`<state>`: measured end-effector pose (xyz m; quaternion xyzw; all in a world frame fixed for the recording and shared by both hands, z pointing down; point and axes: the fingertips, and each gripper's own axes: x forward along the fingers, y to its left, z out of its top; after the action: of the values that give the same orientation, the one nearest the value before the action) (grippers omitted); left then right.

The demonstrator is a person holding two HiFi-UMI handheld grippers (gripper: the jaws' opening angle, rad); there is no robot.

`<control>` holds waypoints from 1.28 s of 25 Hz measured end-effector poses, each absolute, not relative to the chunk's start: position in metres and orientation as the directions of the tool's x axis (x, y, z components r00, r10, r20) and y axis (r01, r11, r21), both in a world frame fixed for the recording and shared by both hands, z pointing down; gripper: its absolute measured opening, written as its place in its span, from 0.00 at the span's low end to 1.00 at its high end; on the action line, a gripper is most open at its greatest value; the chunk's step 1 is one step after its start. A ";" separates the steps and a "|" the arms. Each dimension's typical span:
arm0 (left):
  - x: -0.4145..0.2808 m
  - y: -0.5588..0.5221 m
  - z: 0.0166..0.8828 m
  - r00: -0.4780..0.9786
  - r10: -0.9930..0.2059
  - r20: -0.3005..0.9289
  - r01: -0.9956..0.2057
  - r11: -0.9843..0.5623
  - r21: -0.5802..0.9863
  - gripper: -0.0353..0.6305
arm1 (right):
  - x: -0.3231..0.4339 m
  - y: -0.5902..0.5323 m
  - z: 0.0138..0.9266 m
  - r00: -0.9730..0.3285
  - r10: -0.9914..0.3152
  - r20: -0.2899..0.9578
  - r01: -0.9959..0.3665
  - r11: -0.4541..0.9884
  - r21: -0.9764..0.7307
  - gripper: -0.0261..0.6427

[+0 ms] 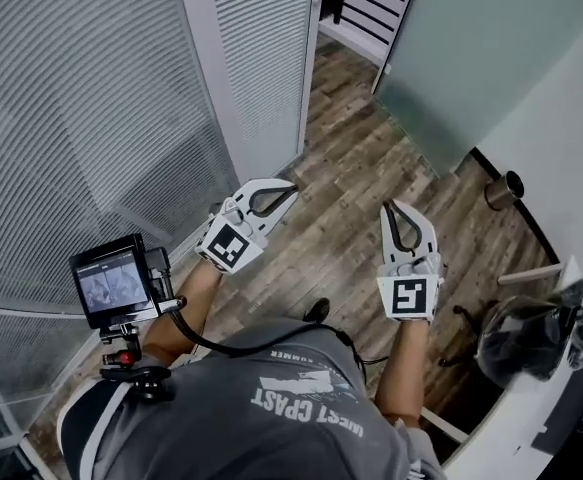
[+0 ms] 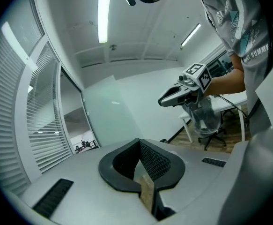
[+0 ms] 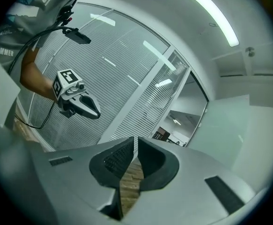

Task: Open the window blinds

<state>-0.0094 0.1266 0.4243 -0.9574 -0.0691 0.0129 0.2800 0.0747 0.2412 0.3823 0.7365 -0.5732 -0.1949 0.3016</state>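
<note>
Blinds (image 1: 91,118) hang shut on the left, covering the curved glass wall beside a white frame post (image 1: 211,78). Their slats look thin, light and easily bent, so a wand or cord would likely be the safer hold, but none can be made out. The left gripper (image 1: 291,186) and right gripper (image 1: 391,208) are both clenched on nothing, short of the slats. Only wood floor (image 1: 351,218) lies between. A chair (image 1: 531,338) and dark bin (image 1: 506,190) stand well right, out of the way.

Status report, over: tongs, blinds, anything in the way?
Left tongs shut, empty; right tongs same. Blinds closed, untouched. Nothing seen in the way.
</note>
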 end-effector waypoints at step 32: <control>0.514 -0.328 0.335 0.990 0.113 0.081 0.139 -0.850 -0.509 0.06 | 0.590 -0.219 0.309 0.206 -0.968 0.140 -0.831 -0.098 0.547 0.07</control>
<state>0.5138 -0.3282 0.3348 -0.9614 -0.0656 -0.0238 0.2662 0.5897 -0.2193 0.3092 0.7297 -0.6166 -0.1288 0.2661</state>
